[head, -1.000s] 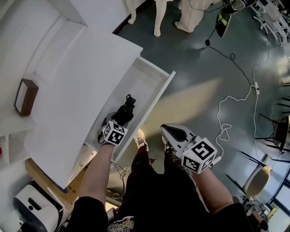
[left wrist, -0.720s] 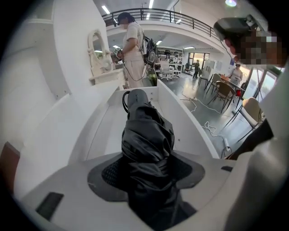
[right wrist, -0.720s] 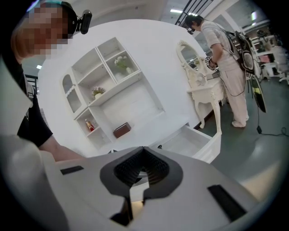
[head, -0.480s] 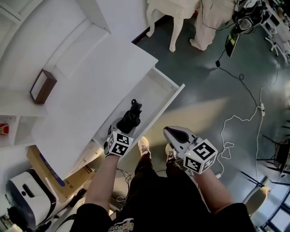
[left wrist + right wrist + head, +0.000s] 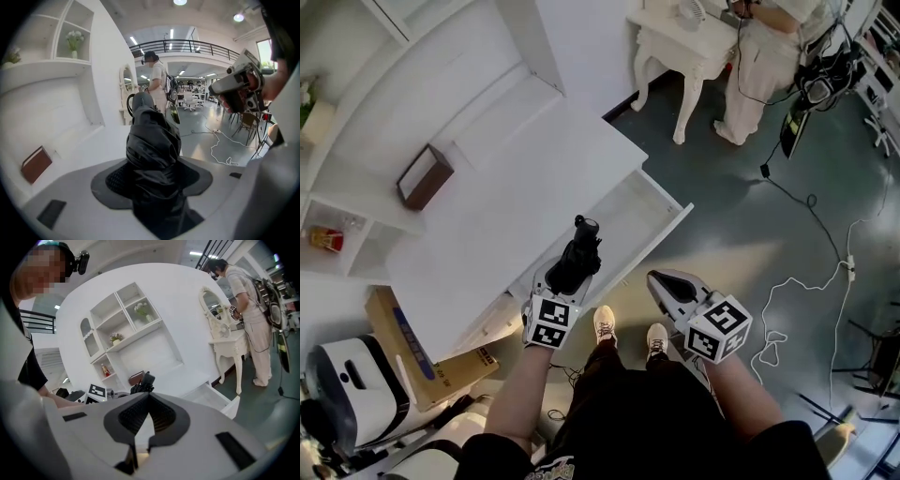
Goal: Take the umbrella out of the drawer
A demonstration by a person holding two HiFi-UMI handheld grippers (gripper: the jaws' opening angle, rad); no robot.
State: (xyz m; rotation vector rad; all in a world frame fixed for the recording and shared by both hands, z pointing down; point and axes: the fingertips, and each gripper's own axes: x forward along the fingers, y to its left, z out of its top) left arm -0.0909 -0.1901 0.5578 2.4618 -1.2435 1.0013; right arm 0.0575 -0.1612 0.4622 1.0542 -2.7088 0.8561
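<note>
A black folded umbrella [image 5: 576, 261] stands nearly upright in my left gripper [image 5: 565, 281], which is shut on its lower part. It hangs above the near end of the open white drawer [image 5: 637, 217], whose inside shows bare white. In the left gripper view the umbrella [image 5: 153, 150] fills the gap between the jaws of the left gripper [image 5: 152, 176]. My right gripper [image 5: 667, 284] is to the right of the drawer's front, over the floor, shut on nothing. In the right gripper view the jaws of the right gripper [image 5: 148, 401] meet, with the umbrella [image 5: 142, 382] beyond them.
A brown box [image 5: 423, 176] lies on the white cabinet top [image 5: 487, 216]. A cardboard box [image 5: 405, 345] and a white machine [image 5: 342, 398] sit lower left. A white dressing table [image 5: 680, 42], a person [image 5: 769, 52] and floor cables [image 5: 825, 281] are to the right.
My left gripper has lifted the umbrella from inside the drawer, and it now stands more upright. The right gripper stays shut beside the drawer front. The head view has shifted.
</note>
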